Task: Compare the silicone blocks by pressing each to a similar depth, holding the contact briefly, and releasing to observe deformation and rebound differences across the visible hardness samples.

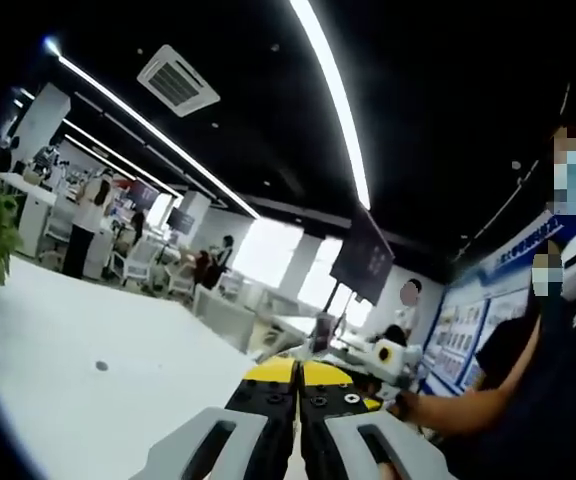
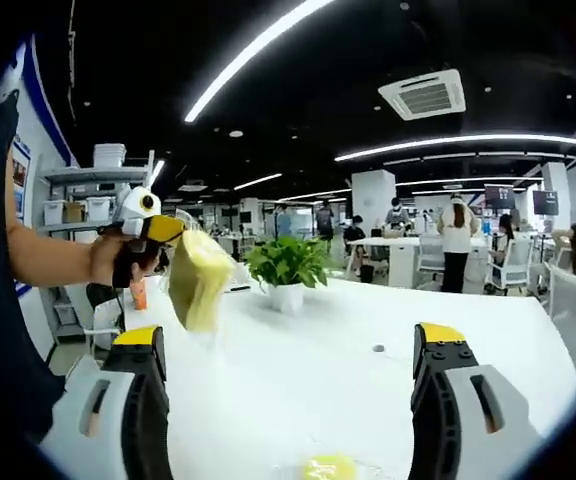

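Jaws: left gripper closed on a yellow silicone block; right gripper wide open, empty.
Block hangs above the white table, up and left of the right jaws; another yellow sample lies near, between them.

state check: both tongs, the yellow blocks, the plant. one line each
left tongs: shut on a yellow block, raised off the table
right tongs: open, nothing between them
yellow block: held in the air
second yellow piece: lying on the white table
potted plant: upright
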`<control>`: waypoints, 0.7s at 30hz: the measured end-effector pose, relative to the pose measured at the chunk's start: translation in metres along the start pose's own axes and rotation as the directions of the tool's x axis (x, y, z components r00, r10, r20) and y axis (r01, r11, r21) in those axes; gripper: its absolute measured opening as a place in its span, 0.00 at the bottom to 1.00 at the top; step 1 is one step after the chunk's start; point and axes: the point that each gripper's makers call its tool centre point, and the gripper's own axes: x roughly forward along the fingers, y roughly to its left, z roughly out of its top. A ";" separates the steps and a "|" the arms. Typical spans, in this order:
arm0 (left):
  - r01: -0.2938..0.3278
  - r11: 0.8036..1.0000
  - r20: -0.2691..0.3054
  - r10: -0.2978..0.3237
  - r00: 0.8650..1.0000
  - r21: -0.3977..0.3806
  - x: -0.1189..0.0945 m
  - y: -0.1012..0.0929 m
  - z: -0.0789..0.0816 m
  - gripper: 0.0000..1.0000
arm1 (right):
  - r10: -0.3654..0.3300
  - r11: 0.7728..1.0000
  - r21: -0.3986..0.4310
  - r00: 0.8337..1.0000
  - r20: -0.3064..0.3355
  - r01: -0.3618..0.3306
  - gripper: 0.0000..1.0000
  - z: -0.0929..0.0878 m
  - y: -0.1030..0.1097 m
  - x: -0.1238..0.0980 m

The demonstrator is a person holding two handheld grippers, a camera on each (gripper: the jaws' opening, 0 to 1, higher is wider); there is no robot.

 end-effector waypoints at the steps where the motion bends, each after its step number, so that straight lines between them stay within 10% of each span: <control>1: -0.003 1.000 0.001 0.003 1.000 -0.003 -0.001 0.000 -0.001 0.00 | -0.014 1.000 0.007 1.000 -0.005 0.014 0.96 -0.004 -0.004 -0.004; 21: -0.095 0.983 0.017 0.098 0.995 -0.157 -0.026 0.041 -0.044 0.00 | -0.203 0.979 -0.009 0.970 -0.135 0.203 0.96 -0.084 -0.042 -0.072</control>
